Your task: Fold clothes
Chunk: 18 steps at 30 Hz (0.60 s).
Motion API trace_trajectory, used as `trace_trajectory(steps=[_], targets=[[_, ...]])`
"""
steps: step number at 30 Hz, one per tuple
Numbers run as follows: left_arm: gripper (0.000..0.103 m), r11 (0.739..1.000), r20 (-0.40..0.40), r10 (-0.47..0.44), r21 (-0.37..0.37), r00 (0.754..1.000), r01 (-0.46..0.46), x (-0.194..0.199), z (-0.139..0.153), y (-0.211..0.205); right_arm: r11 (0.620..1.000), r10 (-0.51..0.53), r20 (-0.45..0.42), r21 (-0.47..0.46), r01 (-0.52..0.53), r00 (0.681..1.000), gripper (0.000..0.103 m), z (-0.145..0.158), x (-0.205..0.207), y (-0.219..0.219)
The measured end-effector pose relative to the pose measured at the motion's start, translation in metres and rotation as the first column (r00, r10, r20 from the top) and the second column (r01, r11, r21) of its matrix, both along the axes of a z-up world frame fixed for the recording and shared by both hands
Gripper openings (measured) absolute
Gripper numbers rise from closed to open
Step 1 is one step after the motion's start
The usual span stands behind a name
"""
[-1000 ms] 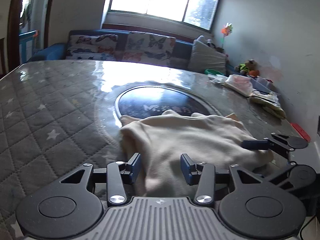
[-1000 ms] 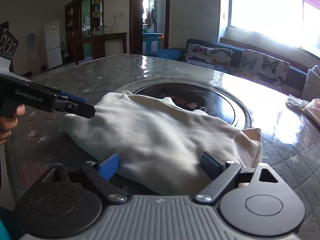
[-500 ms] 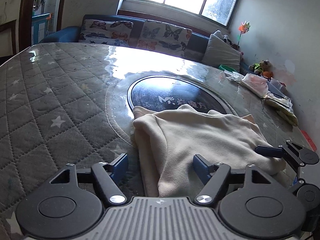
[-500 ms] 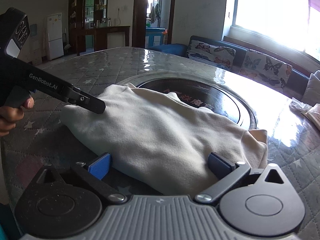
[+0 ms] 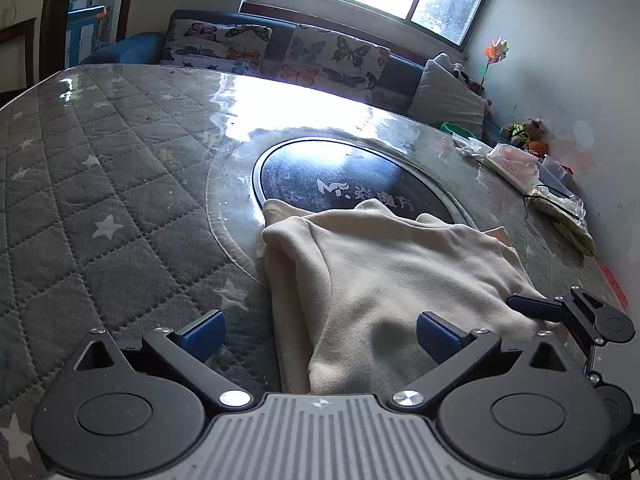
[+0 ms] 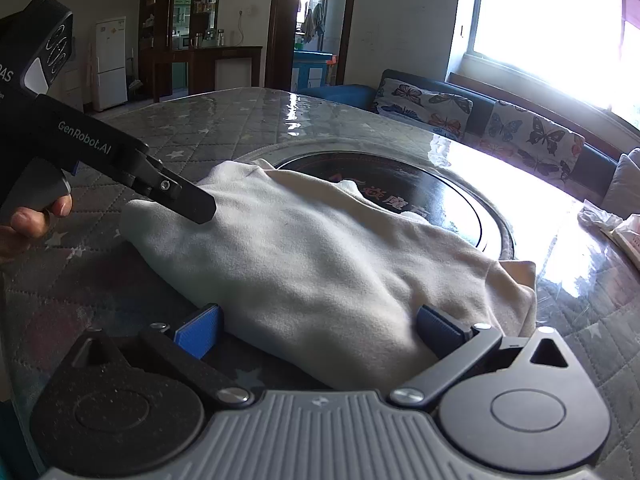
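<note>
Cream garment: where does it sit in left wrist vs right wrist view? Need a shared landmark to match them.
Left wrist: cream garment lies centre to lower right, its near edge between the spread left gripper pads.
Right wrist: it fills the centre, running from upper left to lower right, under the open right gripper.
Shared landmark: dark round inset with white lettering in the tabletop, just behind the garment in both views.

quilted star-print table (image 5: 100, 184) w/ folded cream garment (image 5: 400, 276), bags (image 5: 516, 164)
</note>
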<state>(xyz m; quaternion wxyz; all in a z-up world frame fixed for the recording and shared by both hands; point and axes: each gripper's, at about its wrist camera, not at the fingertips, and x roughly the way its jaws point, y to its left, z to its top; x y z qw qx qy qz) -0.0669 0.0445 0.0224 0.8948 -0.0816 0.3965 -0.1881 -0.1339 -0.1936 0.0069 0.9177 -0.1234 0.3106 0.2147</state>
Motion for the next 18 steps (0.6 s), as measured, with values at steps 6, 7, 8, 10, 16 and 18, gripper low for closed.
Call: trace_trajectory(steps=[6,7,8,10,16,18], targets=[[0.100,0.999,-0.031,0.019,-0.033,0.999,-0.020,0.006,0.003,0.001,1.000,0.000,0.003,-0.008,0.000,1.000,0.103,0.001,0.000,0.001],[0.097,0.999,-0.035,0.017,-0.040,0.999,-0.018,0.007,0.003,0.001,1.000,-0.002,0.011,-0.017,0.002,1.000,0.103,0.002,-0.001,0.003],[0.094,0.999,-0.038,0.015,-0.048,0.999,-0.017,0.007,0.004,0.001,1.000,-0.004,0.018,-0.027,0.004,1.000,0.103,0.003,-0.002,0.006],[0.093,0.998,-0.043,0.014,-0.063,0.999,-0.016,0.009,0.006,0.004,0.999,0.005,0.040,-0.055,-0.003,0.999,0.103,0.006,-0.007,0.013],[0.093,0.991,-0.051,0.064,-0.116,0.997,-0.070,0.016,0.013,0.021,0.988,0.137,0.072,-0.077,-0.132,0.988,0.103,0.020,-0.018,0.047],[0.094,0.986,-0.054,0.079,-0.140,0.995,-0.086,0.018,0.016,0.027,0.980,0.183,0.071,-0.093,-0.176,0.980,0.103,0.021,-0.018,0.062]])
